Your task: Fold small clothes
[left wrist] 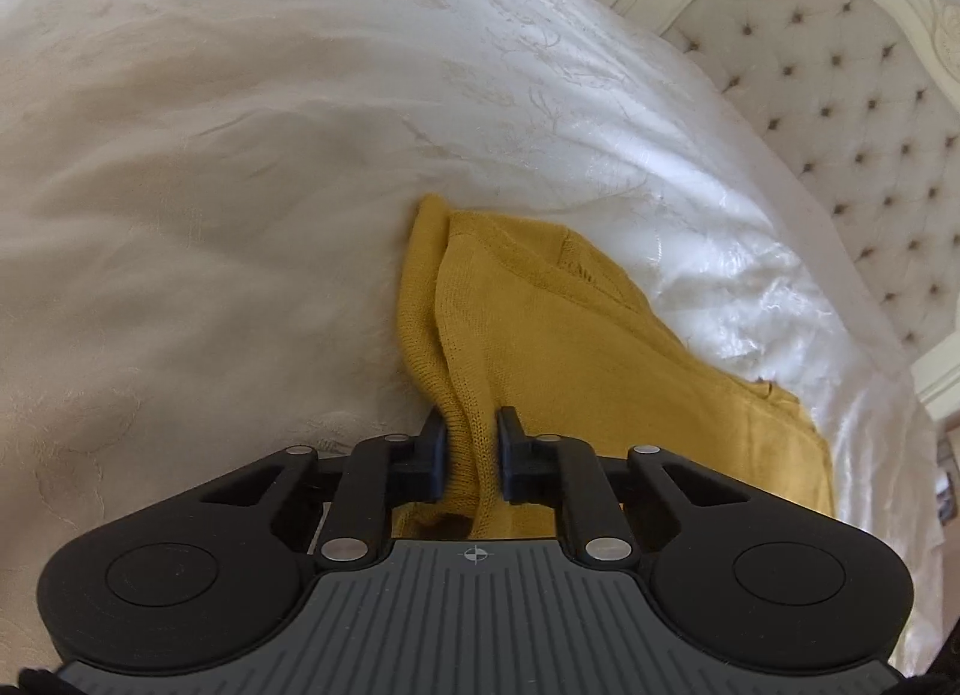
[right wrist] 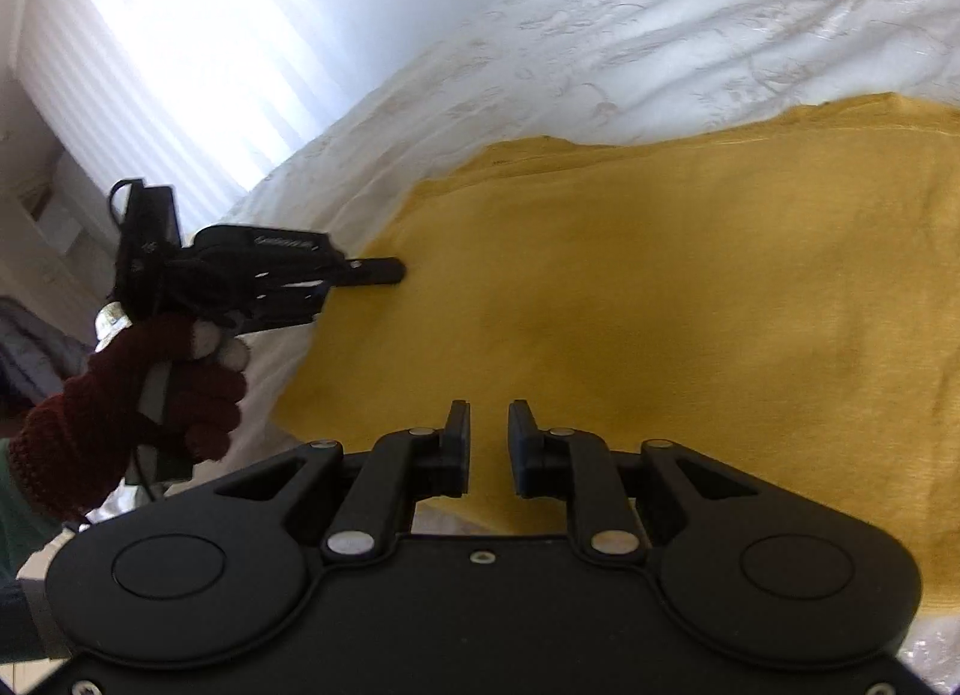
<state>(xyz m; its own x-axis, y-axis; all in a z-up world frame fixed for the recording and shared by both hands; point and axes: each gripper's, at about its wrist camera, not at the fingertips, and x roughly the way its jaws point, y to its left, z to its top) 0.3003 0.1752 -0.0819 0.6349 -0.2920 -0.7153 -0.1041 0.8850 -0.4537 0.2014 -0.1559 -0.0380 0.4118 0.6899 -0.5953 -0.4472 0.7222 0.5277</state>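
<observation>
Left claw (left wrist: 471, 455) pinches a bunched edge of the yellow knit garment (right wrist: 630, 287) lying spread on the bed (left wrist: 240, 155) near its side edge, while right claw (right wrist: 487, 443) stands parted and empty above it; a single-sided lift risks a skewed fold.
</observation>
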